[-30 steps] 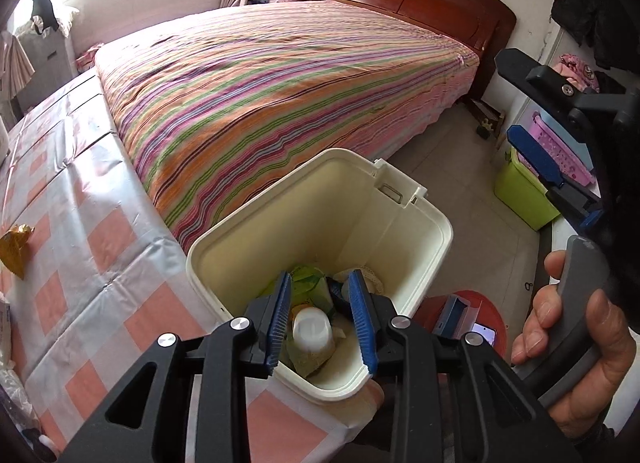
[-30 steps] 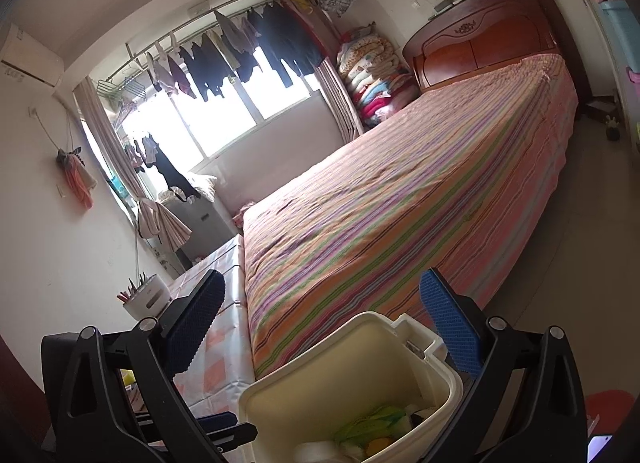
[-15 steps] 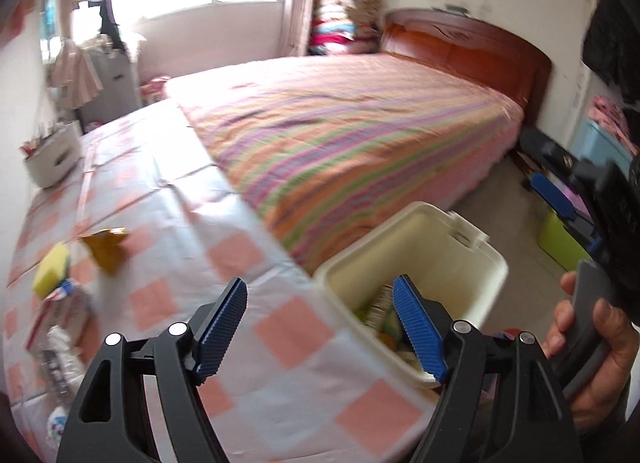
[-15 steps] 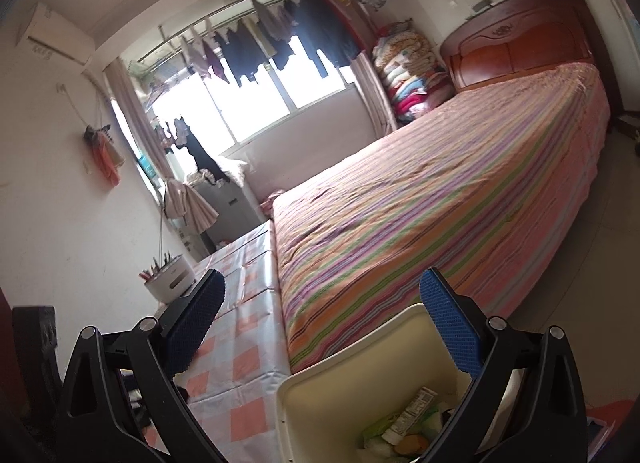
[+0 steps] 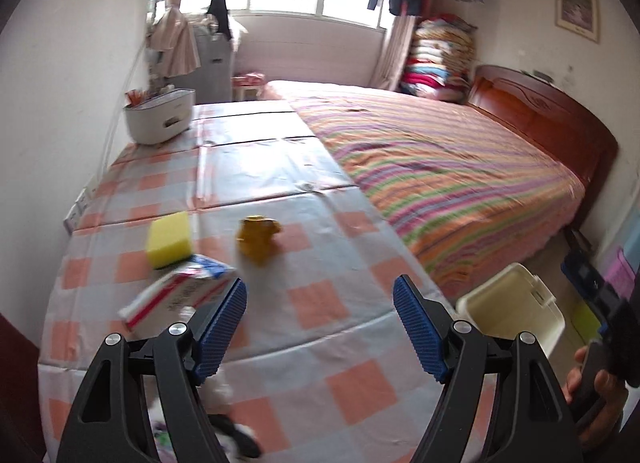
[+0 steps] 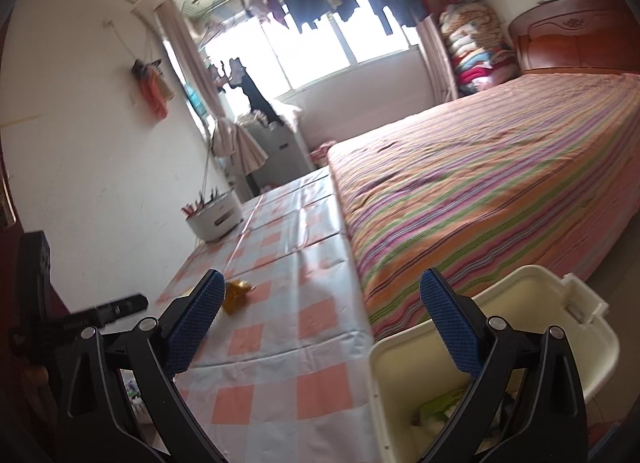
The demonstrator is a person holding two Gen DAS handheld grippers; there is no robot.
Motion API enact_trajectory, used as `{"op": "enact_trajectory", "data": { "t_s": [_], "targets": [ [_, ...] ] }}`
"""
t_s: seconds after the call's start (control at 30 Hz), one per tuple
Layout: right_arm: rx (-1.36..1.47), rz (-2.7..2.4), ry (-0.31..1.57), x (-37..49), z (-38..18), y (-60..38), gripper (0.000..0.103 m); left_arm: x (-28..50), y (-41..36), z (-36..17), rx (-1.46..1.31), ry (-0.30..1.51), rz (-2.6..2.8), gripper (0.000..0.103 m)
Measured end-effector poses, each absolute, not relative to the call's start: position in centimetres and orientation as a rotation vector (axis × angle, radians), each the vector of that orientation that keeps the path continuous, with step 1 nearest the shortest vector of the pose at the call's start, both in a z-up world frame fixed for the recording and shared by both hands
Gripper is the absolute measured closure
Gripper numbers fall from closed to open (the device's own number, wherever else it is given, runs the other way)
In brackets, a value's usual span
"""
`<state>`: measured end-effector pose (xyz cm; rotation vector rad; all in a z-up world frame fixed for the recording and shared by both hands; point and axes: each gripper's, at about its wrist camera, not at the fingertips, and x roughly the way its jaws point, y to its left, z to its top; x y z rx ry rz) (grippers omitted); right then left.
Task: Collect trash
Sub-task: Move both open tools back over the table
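Left wrist view: left gripper (image 5: 320,327) wide, empty; centre on crumpled yellow wrapper (image 5: 258,237) mid-bench before closing.

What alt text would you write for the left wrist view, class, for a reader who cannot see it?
The open, empty left gripper hovers over a checked tablecloth holding a crumpled yellow wrapper, a yellow sponge and a red-and-white carton. A cream bin stands at the table's right edge beside a striped bed.
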<state>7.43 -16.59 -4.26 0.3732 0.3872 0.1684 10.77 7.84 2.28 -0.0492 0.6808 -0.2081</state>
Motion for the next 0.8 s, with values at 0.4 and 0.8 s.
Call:
{"op": "enact_trajectory", "data": {
  "t_s": [0.4, 0.8],
  "targets": [
    [0.243, 0.362, 0.567, 13.8, -6.1, -7.7, 0.007, 11.9, 18.8, 0.9, -0.118, 0.664, 0.025, 0.029],
    [0.113, 0.457, 0.747, 25.8, -8.5, 3.4, 0.007, 12.3, 23.0, 0.7, -0.102, 0.629, 0.141, 0.029]
  ]
}}
